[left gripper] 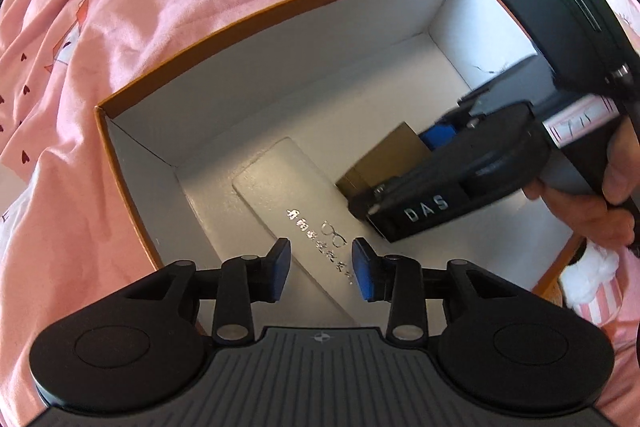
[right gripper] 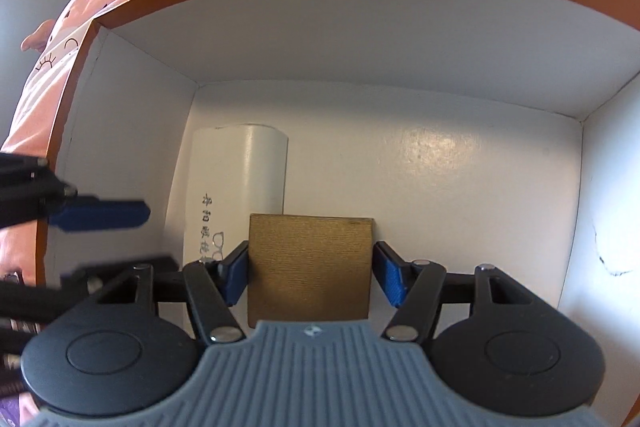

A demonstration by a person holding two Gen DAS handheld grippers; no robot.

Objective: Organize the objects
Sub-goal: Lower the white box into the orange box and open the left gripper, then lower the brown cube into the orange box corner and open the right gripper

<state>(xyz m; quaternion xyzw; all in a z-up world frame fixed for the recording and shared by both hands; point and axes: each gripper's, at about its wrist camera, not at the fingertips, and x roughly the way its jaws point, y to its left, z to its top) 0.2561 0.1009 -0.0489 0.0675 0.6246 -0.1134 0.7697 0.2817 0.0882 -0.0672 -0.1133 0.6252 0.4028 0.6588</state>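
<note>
Inside an open box (left gripper: 280,7) with an orange rim and white walls, set on a pink bedsheet (left gripper: 120,27) printed with small dark hearts, two things are in view: a white case (left gripper: 296,195) with silver lettering and a spectacles mark, lying flat on the floor of the box, and a brown block (right gripper: 310,267). From the left wrist view the right gripper (left gripper: 404,171) and the hand (left gripper: 608,195) that carries it reach across the right half of the box and hide most of the brown block and the wall behind it; a striped pink sleeve shows at the lower right edge. The near end of the white case is cut off by the left gripper's body, and its lettering is too small to read. The left gripper (left gripper: 322,269) hangs over the white case with its blue pads spread apart, clear of the case. The right gripper (right gripper: 310,273) has its blue pads on either side of the brown block, pinching it just above the box floor, beside the white case; whether the block touches the floor cannot be told.
</note>
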